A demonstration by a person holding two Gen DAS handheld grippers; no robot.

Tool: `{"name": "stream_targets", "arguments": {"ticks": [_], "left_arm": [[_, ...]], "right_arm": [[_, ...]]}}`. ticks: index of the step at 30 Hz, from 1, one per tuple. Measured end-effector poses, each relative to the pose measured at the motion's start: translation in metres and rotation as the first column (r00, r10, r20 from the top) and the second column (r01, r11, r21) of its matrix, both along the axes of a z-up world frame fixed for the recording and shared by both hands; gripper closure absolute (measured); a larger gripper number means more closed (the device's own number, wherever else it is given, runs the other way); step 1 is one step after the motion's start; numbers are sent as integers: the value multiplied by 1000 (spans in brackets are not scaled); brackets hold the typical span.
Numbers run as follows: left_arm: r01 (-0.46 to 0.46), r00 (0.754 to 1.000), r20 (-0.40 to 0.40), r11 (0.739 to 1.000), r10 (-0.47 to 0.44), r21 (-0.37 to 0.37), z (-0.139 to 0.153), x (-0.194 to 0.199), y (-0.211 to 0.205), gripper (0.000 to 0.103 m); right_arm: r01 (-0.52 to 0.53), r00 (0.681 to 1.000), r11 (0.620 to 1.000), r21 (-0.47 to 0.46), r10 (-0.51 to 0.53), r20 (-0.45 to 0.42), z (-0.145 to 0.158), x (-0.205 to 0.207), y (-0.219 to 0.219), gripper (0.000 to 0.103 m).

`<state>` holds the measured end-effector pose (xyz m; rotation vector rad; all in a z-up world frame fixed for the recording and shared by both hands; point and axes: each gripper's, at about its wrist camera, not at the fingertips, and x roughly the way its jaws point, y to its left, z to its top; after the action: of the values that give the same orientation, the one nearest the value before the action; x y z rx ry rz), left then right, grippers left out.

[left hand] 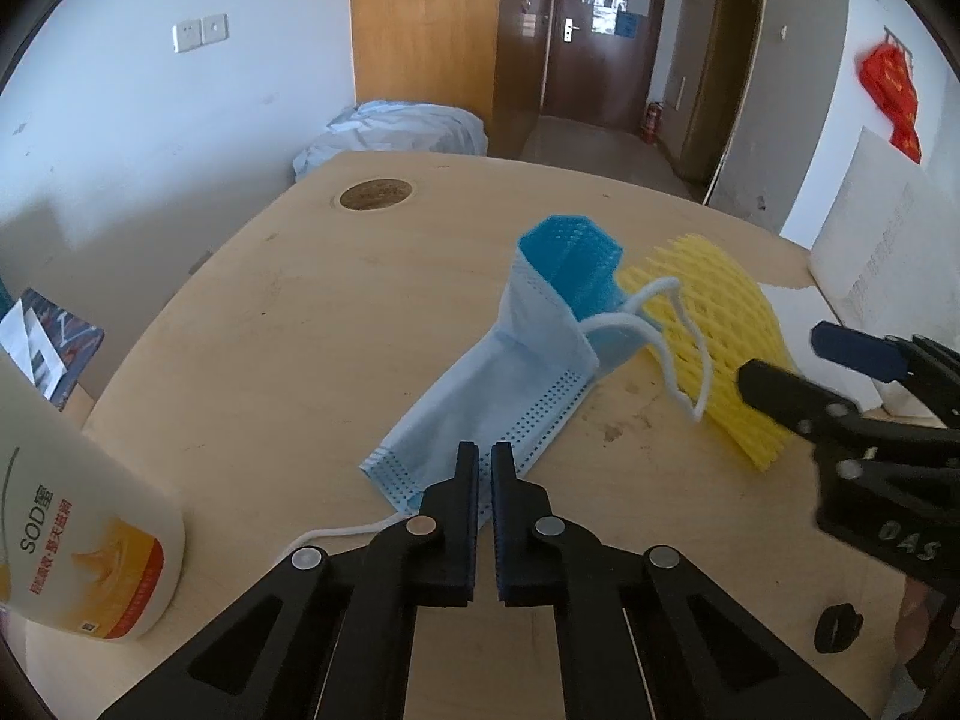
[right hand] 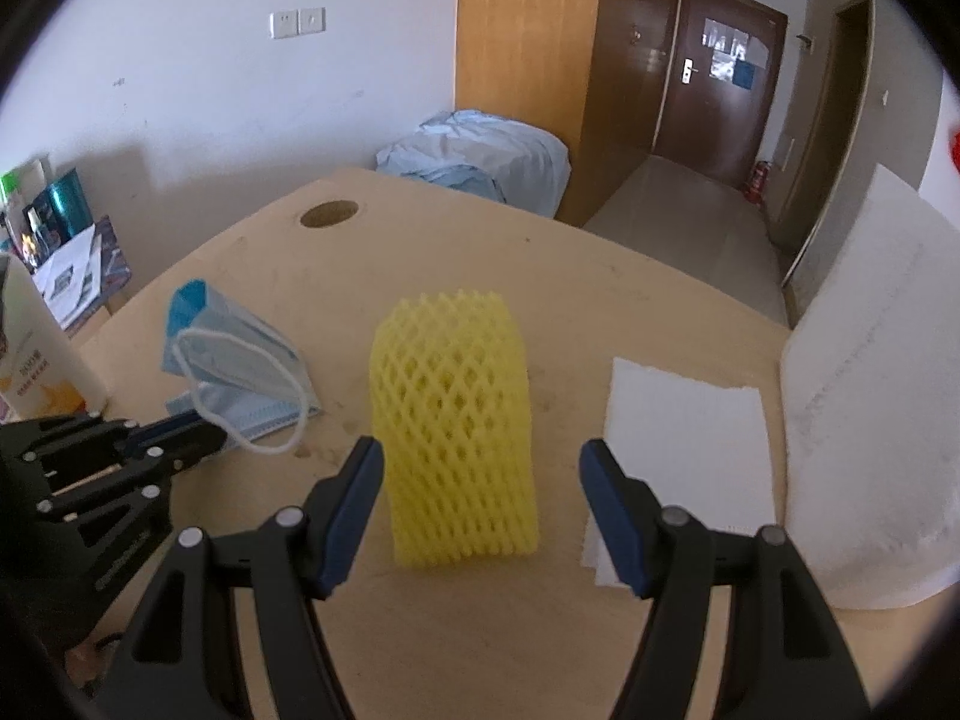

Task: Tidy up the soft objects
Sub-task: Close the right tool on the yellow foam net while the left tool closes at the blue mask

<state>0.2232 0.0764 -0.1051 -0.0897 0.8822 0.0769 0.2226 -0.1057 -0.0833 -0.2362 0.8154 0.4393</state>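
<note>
The right gripper [right hand: 480, 474], spread wide at lower centre, frames the yellow foam net sleeve [right hand: 456, 438]; it may crush (very soft). The left gripper [left hand: 485, 462] is pressed together over the pale blue face mask [left hand: 480, 396].

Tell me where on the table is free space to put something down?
Bare wooden table lies beyond the yellow foam net sleeve, toward the round cable hole. Crowded: blue face mask left, white paper sheet right.
</note>
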Motion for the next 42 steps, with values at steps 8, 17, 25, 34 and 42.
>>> {"name": "stream_targets", "arguments": {"ticks": [8, 17, 25, 34, 42], "left_arm": [[8, 1000, 2, 1000, -8, -6, 1, -1, 0, 101], [32, 999, 21, 999, -31, -5, 6, -5, -5, 103], [49, 996, 73, 999, -49, 2, 22, -18, -9, 103], [66, 987, 144, 998, -66, 9, 49, -42, -14, 103], [108, 970, 219, 994, -107, 7, 84, -68, -28, 103]], "right_arm": [[-29, 999, 999, -31, 29, -13, -7, -2, 8, 60], [-5, 1000, 1000, -1, 5, -18, -4, -1, 1, 88], [-11, 1000, 1000, 17, 11, 1, 9, -8, -2, 89], [-19, 999, 999, 35, 18, 38, 27, -22, -6, 89], [-8, 997, 998, 66, 3, 80, 49, -36, -17, 89]]}}
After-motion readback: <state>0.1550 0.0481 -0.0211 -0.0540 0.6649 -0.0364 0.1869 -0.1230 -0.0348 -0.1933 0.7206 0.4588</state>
